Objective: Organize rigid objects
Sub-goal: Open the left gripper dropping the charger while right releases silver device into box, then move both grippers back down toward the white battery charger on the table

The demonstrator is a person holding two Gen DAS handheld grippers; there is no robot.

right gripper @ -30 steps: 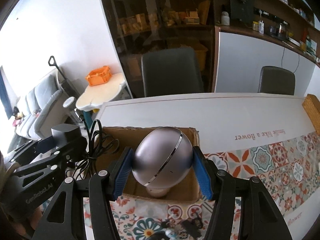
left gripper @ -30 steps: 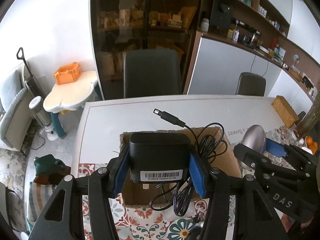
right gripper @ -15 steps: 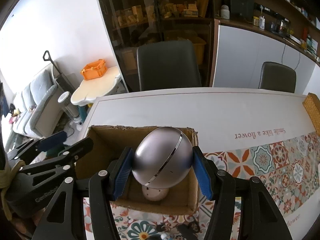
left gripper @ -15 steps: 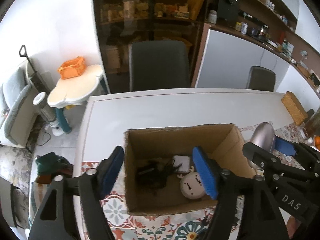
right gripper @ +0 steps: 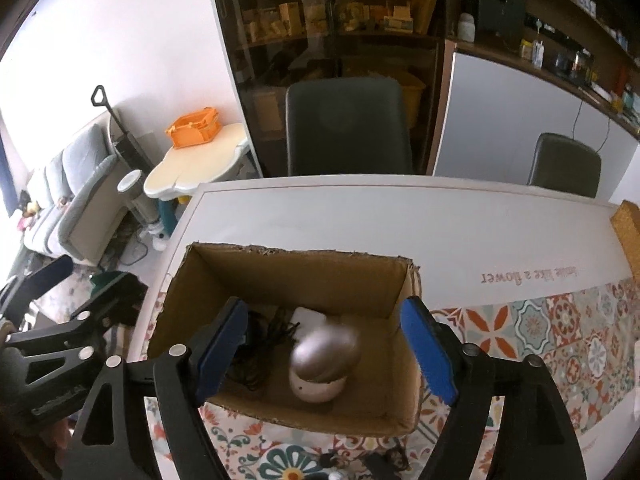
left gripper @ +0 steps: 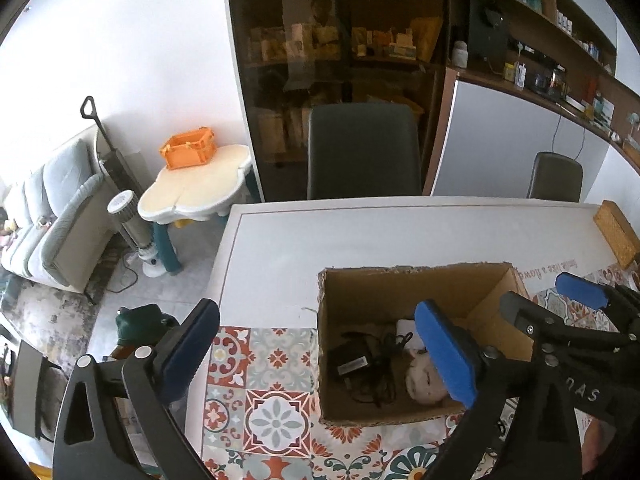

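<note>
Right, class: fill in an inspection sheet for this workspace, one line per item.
Surface: white table, tiled mat at the near side.
Job's things: box holds a silver egg, blurred, and an adapter.
Clutter: woven block at the table's right end.
Tongs: left and right open, just been opening, gripping nothing.
Cables: adapter's lead coiled in the box.
Surroundings: chairs, shelves, sofa.

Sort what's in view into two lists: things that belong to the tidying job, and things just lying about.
Job:
cardboard box
black power adapter with its cable, in the box
silver egg-shaped gadget, in the box
left gripper, jaws just opened
right gripper, jaws just opened

Lying about:
orange crate
dark chair
woven block
</note>
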